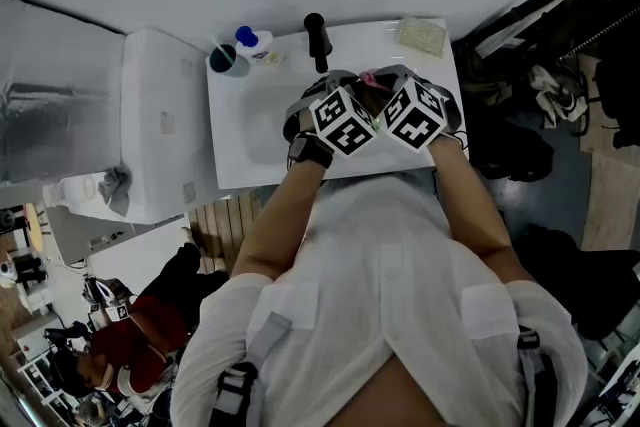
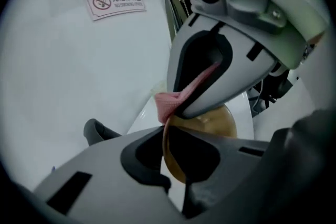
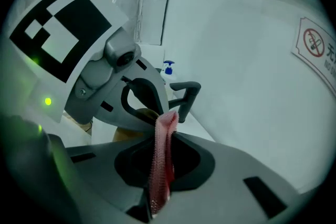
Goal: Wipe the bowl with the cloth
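Pink cloth, pinched lengthwise in right tool, points at on-edge bowl.

White shirt, black wristband, grey left claw.

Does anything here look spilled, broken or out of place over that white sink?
Nothing stands out. The brown round bowl is held on edge by the left gripper, and the pink knobbly cloth, clamped in the right gripper, reaches its rim. No spill or damage shows.
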The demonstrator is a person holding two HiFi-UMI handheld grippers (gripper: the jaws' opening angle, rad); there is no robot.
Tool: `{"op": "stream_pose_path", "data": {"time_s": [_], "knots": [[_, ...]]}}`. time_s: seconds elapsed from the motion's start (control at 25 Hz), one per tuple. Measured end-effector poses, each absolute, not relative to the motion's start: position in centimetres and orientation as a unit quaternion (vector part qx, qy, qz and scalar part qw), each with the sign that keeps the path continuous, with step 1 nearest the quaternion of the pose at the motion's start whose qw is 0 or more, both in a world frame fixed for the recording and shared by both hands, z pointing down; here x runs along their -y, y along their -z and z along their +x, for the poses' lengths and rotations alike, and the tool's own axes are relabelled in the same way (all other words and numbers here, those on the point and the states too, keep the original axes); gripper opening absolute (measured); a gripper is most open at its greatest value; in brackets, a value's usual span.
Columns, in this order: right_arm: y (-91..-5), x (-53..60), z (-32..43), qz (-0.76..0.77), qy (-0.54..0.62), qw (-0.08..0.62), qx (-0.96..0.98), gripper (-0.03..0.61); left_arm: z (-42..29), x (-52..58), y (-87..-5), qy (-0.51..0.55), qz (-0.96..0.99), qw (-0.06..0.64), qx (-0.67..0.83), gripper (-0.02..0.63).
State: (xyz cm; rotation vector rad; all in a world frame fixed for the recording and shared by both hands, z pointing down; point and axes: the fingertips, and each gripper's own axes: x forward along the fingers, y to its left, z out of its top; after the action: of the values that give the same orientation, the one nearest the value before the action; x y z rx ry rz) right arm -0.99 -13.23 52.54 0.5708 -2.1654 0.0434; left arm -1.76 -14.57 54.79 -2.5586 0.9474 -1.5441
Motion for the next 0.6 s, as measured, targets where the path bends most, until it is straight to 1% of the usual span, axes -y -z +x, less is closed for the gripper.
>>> {"op": "stream_pose_path", "data": {"time_s": [0.12, 0.44, 0.6], "knots": [[-52.5, 13.0, -0.9, 0.203, -0.001, 0.442, 0.874, 0.048, -1.7, 14.2, -55.2, 0.505, -0.815, -0.002, -0.284, 0.018], [-52.4, 12.3, -1.2, 0.196, -0.019, 0.421, 0.885, 0.049, -3.0, 13.7, -55.6, 0.473, -0.824, -0.067, -0.303, 0.018], [-52.3, 12.5, -0.9, 0.202, -0.039, 0.412, 0.888, 0.049, -3.7, 13.8, -55.9, 0.432, -0.829, -0.133, -0.328, 0.018]]}}
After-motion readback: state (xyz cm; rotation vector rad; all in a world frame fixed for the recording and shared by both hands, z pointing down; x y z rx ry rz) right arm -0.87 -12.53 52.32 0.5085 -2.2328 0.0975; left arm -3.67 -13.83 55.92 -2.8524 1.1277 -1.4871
